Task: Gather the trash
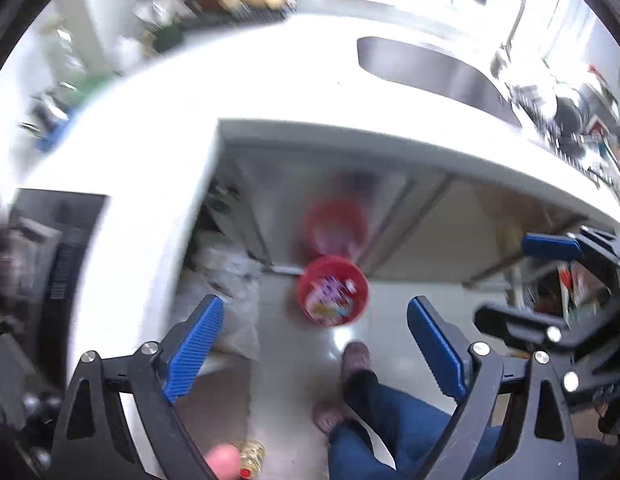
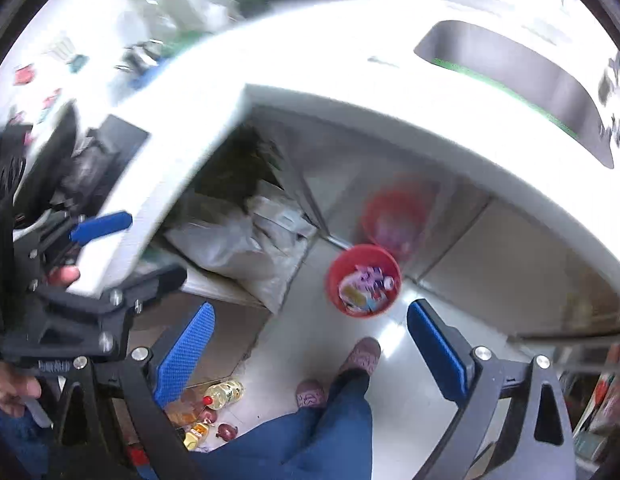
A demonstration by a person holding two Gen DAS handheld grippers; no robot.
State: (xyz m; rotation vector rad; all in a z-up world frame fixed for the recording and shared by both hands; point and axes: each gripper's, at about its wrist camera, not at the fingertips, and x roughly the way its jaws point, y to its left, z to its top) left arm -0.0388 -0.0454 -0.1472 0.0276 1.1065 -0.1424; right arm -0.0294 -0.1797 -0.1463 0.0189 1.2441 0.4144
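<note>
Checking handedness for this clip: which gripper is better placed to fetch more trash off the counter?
Neither clearly. Left gripper and right gripper hang open and empty over the red bin; the counter looks bare.

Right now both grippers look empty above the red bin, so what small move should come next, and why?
Probably swing toward the counter to look for more trash. The left gripper and right gripper are open with nothing between them, and the red bin on the floor already holds wrappers. The blur hides what remains on the counter.

White L-shaped counter (image 1: 269,92), steel sink (image 1: 442,72), glossy pale floor (image 1: 398,320).
</note>
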